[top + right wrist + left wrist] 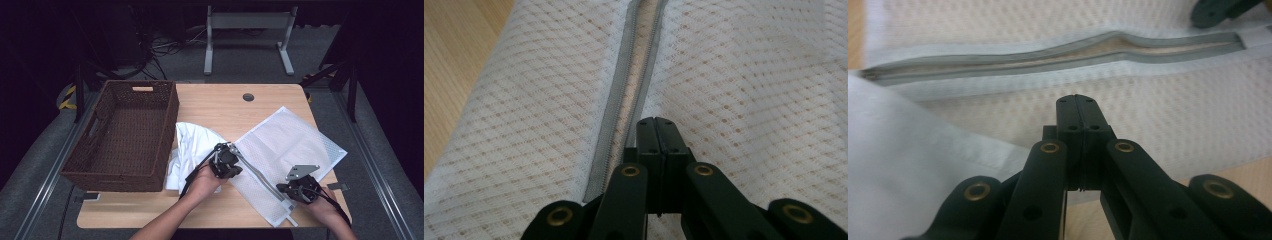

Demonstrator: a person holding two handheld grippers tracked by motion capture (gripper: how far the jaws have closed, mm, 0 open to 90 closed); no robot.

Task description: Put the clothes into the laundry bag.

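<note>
The white mesh laundry bag (pixel 292 150) lies flat on the right half of the wooden bench (pixel 220 102), its grey zipper (pixel 260 177) running diagonally from the crumpled white cloth (pixel 192 145) down toward the near edge. The zipper is open along its length. The left hand-held gripper (pixel 231 159) sits at the zipper's far end, the right hand-held gripper (pixel 292 189) near its lower end; both have jaws pressed together, pinching nothing. The opening lies just ahead of each tip, about equally near to the 2. A brown wicker basket (pixel 125 132) stands left.
</note>
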